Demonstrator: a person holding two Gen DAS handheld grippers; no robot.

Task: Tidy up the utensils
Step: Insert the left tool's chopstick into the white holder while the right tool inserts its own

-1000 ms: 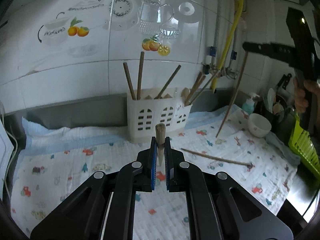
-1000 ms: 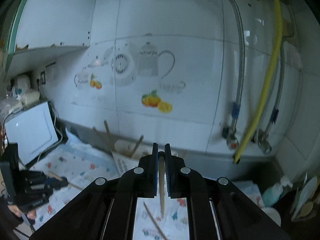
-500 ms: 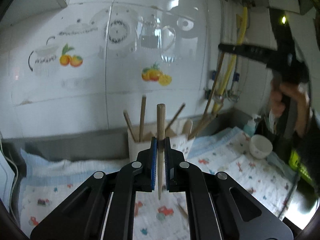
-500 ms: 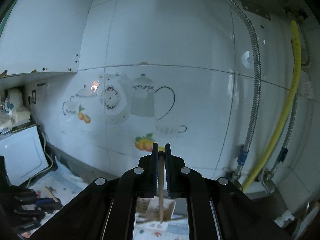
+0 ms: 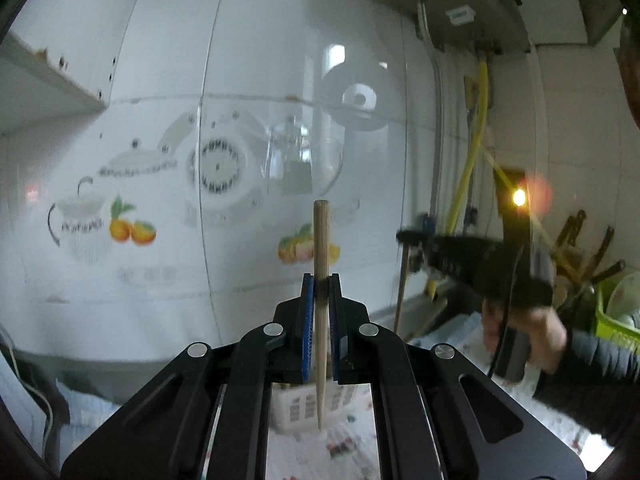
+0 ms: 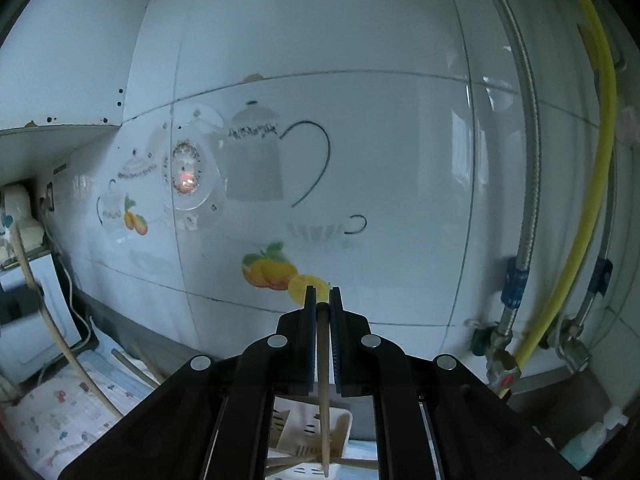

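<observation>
Each tool was clamped on one wooden chopstick: the left tool (image 5: 320, 296) held its chopstick (image 5: 321, 240) upright above the white utensil holder (image 5: 304, 404); the right tool (image 6: 322, 308) held its chopstick (image 6: 324, 392) over the holder (image 6: 308, 420). Both chopsticks might have collided or missed a slot, being lowered together.

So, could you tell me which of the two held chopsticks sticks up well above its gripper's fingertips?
The chopstick in the left gripper: its blunt end rises far above the fingertips. The chopstick in the right gripper ends about level with its fingertips.
</observation>
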